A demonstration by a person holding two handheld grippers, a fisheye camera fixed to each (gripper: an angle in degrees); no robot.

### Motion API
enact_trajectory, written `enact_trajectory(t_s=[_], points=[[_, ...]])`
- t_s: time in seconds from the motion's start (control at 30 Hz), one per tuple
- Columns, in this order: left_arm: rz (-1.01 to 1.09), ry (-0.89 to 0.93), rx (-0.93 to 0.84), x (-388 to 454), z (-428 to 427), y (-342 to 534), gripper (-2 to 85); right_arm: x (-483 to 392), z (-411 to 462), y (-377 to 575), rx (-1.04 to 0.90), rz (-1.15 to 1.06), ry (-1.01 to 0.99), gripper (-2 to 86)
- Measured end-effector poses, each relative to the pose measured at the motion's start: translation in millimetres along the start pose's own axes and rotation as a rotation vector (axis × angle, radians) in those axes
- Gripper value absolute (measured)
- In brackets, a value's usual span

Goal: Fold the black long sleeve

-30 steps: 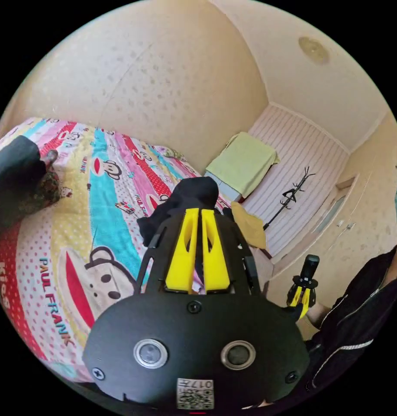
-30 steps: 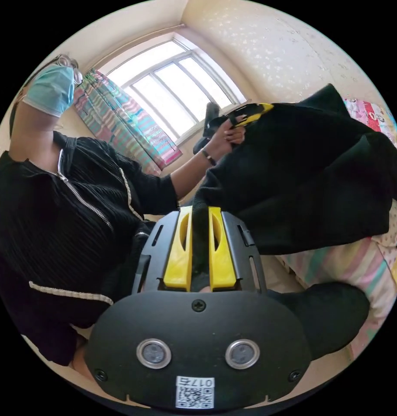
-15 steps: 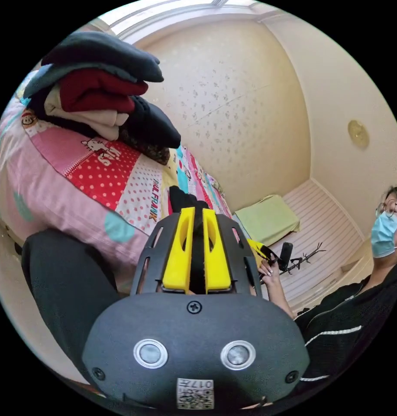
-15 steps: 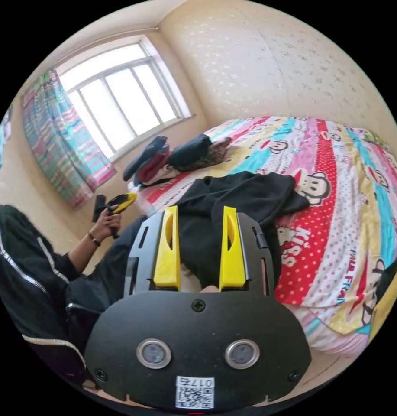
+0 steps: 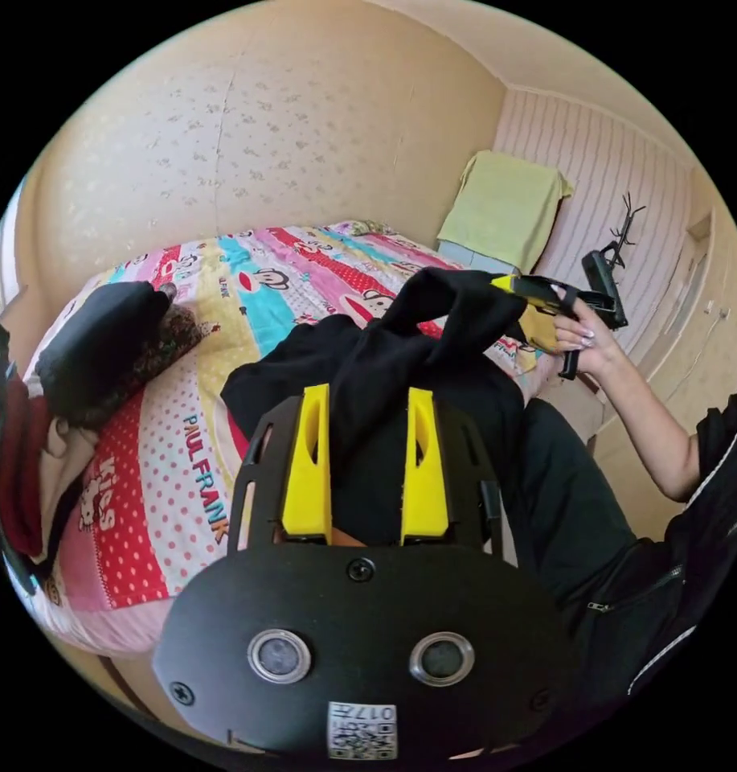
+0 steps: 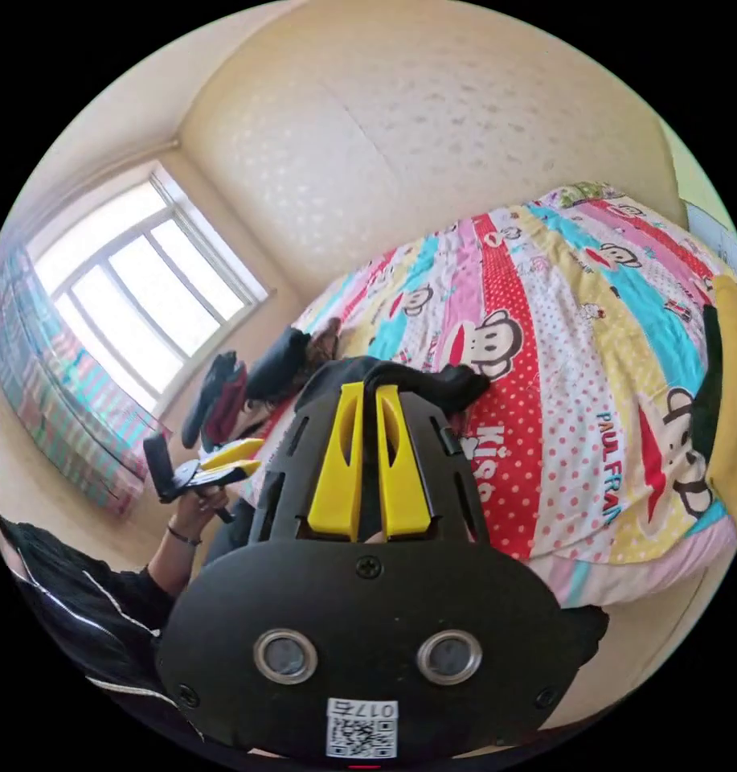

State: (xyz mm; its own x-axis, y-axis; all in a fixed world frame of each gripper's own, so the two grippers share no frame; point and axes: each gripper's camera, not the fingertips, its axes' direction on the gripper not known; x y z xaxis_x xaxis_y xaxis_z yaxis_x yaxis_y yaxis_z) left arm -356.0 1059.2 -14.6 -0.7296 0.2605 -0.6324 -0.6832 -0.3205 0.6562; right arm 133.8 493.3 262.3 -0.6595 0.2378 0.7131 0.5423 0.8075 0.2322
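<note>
Left gripper view: the left gripper (image 5: 360, 418) has released, its jaws now spread with the black long sleeve (image 5: 368, 378) loose between them. The right gripper (image 6: 366, 450) has re-closed, pinching cloth and lifting it off the bed (image 6: 561, 322). Judgement: regripping; no fold made yet.

The bed (image 5: 183, 386) is the landmark. The long sleeve (image 5: 368, 378) lies on the bed at its near edge, one end lifted off the bed toward the right tool (image 5: 517, 288), which hangs beyond the bed's side. The left tool (image 5: 362, 462) sits over the garment's near part. A pile of clothes (image 6: 255, 382) rests on the bed at the end nearest the window (image 6: 135, 314). A wall runs along the bed's far side.
</note>
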Motion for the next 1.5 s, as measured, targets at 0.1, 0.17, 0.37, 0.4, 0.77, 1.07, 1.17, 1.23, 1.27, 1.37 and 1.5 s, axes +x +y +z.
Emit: enact_trajectory(t_s=[0.1, 0.17, 0.37, 0.4, 0.77, 1.07, 1.17, 1.23, 1.27, 1.37, 1.5], points=[[-0.016, 0.076, -0.053, -7, 36, -27, 14.5, 49, -39, 14, 0.092, 0.063, 0.245, 3.3], [-0.001, 0.078, -0.076, -5, 62, -42, 14.6, 90, -38, 26, 0.0, 0.208, 0.371, 3.4], [0.064, -0.02, -0.316, 16, 137, -53, 13.0, 148, -17, 70, -0.219, 0.445, 0.35, 4.1], [0.075, -0.034, -0.309, 17, 135, -54, 11.6, 146, -20, 72, -0.185, 0.449, 0.362, 4.2], [-0.504, -0.023, 0.472, -112, -128, 46, 4.7, 87, -34, 52, 0.059, 0.203, 0.195, 6.8], [-1.146, -0.014, 0.554, -184, -186, 252, 7.0, 4, 110, 26, -0.263, -0.128, 0.01, 8.6], [-1.134, -0.041, 0.717, -180, -226, 269, 7.8, -30, 171, -2, -0.411, -0.306, 0.122, 10.2], [-1.076, -0.087, 0.772, -170, -248, 265, 7.9, -51, 211, -15, -0.51, -0.424, 0.182, 11.2], [-1.015, -0.099, 0.765, -162, -255, 254, 7.8, -63, 239, -20, -0.574, -0.497, 0.239, 11.8], [-0.8, -0.012, 0.611, -142, -238, 205, 7.8, -85, 307, -20, -0.731, -0.641, 0.358, 12.7], [-0.464, 0.158, 0.281, -111, -167, 119, 8.8, -89, 389, 11, -0.963, -0.737, 0.409, 12.7]])
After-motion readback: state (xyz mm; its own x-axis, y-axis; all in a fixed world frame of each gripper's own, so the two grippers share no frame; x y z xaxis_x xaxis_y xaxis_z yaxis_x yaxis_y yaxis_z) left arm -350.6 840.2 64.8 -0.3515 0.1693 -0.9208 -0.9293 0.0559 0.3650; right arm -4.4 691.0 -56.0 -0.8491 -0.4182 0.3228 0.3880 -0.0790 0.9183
